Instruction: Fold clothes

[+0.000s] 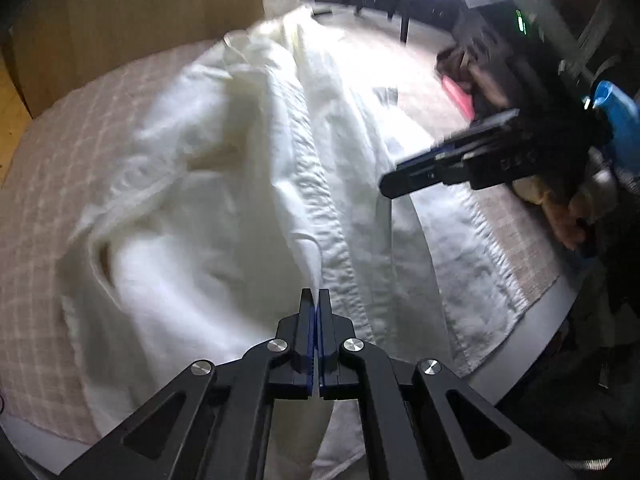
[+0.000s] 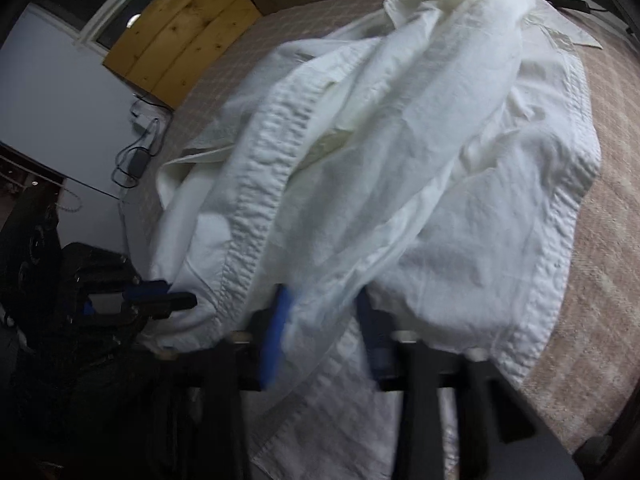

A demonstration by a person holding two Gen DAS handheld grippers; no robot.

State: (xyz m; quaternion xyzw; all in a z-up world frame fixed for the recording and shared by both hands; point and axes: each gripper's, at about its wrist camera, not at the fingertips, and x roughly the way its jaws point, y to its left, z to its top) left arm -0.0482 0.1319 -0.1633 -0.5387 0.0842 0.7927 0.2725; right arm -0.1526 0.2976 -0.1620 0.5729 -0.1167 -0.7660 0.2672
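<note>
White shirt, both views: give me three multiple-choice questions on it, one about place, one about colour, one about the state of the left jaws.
1. The shirt lies on:
A. a checked cloth
B. the floor
C. a hanger

2. The shirt is:
A. blue
B. white
C. black

3. The left gripper has its jaws:
A. wide open
B. shut
C. out of view

Answers:
1 A, the pale check shows around the shirt on both sides.
2 B, it is white in both views.
3 B, the blue pads meet at a fold of the shirt.
</note>
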